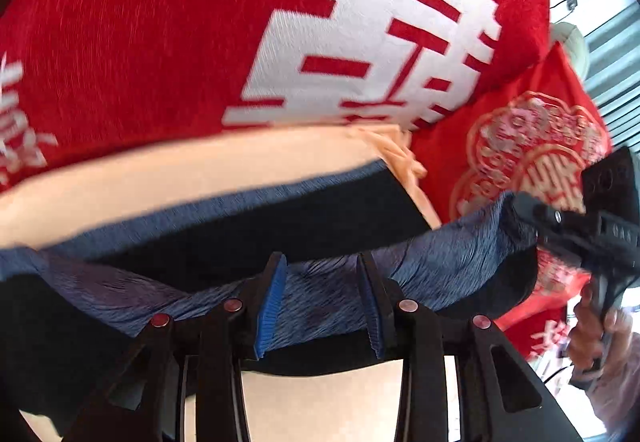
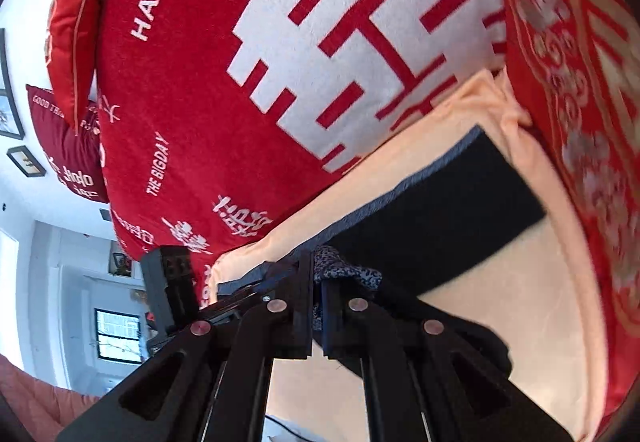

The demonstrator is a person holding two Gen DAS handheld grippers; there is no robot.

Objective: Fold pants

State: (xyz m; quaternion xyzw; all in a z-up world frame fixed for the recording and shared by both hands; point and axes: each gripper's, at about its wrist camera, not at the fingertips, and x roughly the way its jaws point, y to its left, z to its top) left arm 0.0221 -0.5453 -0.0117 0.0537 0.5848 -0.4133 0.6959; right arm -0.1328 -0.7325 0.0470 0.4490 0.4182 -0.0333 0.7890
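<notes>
The pants (image 1: 208,242) are dark navy with a heathered blue waistband (image 1: 460,250), and they hang lifted over a peach sheet (image 1: 180,170). My left gripper (image 1: 322,262) is shut on the bunched waistband, with fabric filling the gap between its blue pads (image 1: 272,302). To the right, my right gripper (image 1: 520,206) pinches the band's other end, held by a person's hand (image 1: 600,338). In the right wrist view my right gripper (image 2: 318,262) is shut on a tuft of blue fabric. From it a dark pant leg (image 2: 440,218) trails flat across the peach sheet (image 2: 500,322).
A large red pillow with a white character (image 1: 160,42) (image 2: 200,82) stands just behind the pants. A red embroidered cushion (image 1: 520,146) (image 2: 580,82) leans at the right. Farther left in the right wrist view are a window (image 2: 116,334) and framed pictures (image 2: 24,162).
</notes>
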